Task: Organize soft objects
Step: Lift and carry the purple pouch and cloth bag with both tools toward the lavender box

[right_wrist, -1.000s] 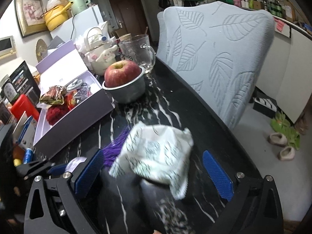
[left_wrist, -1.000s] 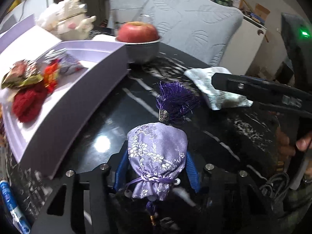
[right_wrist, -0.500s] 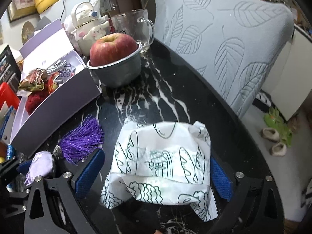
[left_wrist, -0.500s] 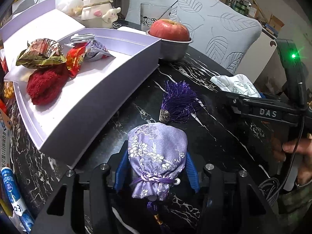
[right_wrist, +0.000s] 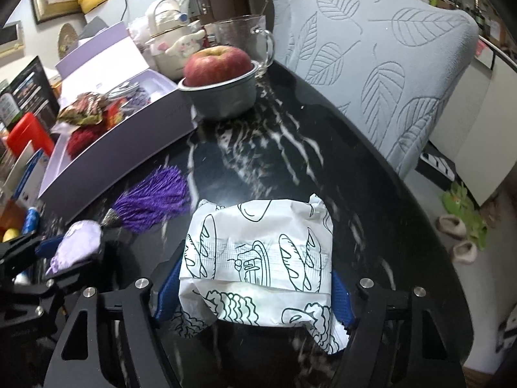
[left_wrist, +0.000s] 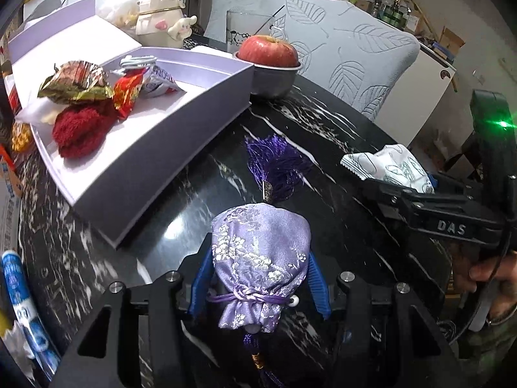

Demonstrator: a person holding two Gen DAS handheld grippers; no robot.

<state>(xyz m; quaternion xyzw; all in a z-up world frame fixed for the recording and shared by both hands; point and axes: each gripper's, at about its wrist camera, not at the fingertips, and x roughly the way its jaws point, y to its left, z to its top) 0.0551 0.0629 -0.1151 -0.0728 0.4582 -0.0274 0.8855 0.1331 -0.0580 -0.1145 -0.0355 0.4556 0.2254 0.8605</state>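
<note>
Left gripper point(left_wrist: 258, 278) clamped on lilac brocade pouch point(left_wrist: 260, 258) with purple tassel point(left_wrist: 274, 165), right gripper point(right_wrist: 250, 286) closing around white bread-printed packet point(right_wrist: 258, 252), pads apparently touching

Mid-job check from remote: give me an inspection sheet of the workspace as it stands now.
Surface: black marble table, glossy, white veins.
Job's things: purple sachet with tassel, in the left gripper; white printed packet between the right gripper's fingers; lilac box open, holding a red knit item and snack wrappers.
Clutter: apple in a metal bowl, glass mug, toy teapot, blue tube.
Grippers: left shut on the sachet; right gripper closing, pads at the packet's sides.
Cables: one by the person's hand.
Surroundings: leaf-pattern chair back, slippers on the floor.
</note>
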